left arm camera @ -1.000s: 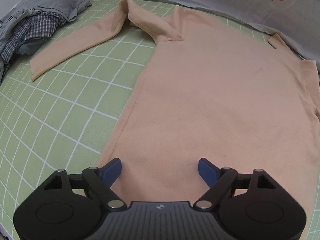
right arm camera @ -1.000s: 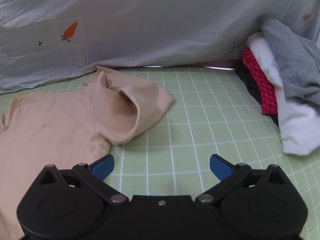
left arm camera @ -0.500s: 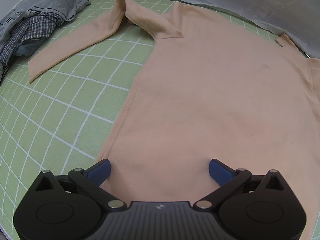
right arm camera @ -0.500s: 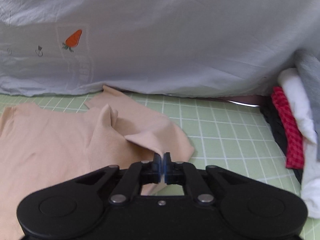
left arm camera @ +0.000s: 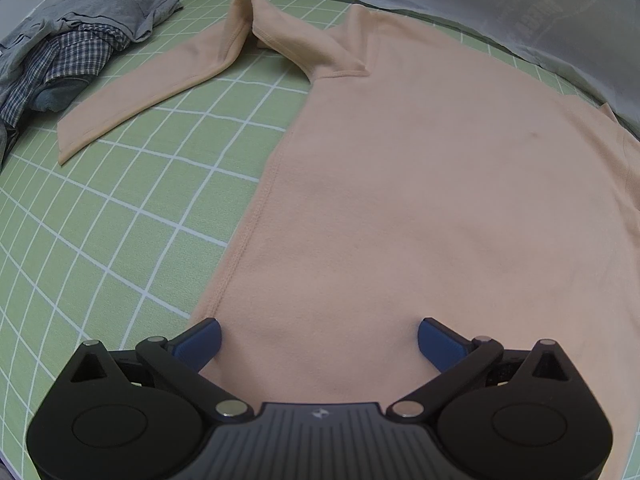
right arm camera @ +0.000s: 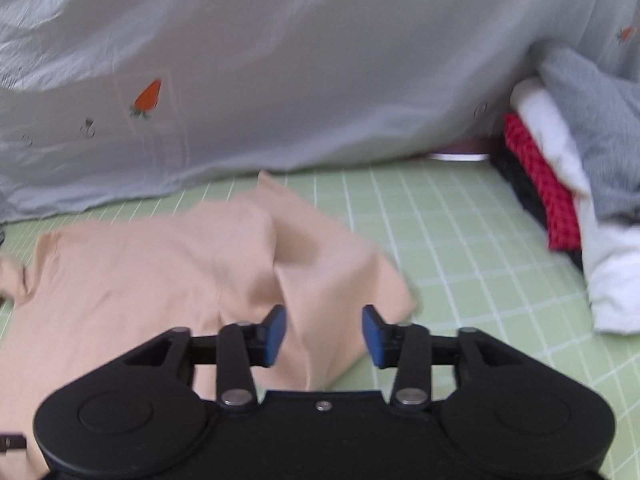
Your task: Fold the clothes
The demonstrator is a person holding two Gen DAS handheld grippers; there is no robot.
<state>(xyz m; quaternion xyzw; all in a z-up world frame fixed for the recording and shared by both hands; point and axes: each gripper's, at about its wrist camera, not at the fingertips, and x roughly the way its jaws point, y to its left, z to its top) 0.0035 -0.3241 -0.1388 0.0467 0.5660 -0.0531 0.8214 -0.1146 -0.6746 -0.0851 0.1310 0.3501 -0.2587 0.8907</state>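
Note:
A peach long-sleeved top [left arm camera: 420,184] lies flat on the green grid mat [left arm camera: 100,220]. Its left sleeve [left arm camera: 160,80] stretches out toward the far left. My left gripper [left arm camera: 319,340] is open, its blue fingers straddling the hem end of the top. In the right wrist view the top [right arm camera: 140,280] has its right sleeve [right arm camera: 332,276] bunched and folded over near the mat. My right gripper [right arm camera: 324,330] is open just above that sleeve, holding nothing.
A pile of grey and checked clothes [left arm camera: 68,48] sits at the far left. A stack of folded white, red and grey clothes [right arm camera: 568,184] stands at the right. A grey sheet with a carrot print [right arm camera: 280,72] borders the far side of the mat.
My right gripper, shut on the bunched sleeve half a second ago, has opened and let it drop onto the mat. My left gripper has crept forward over the hem, still open.

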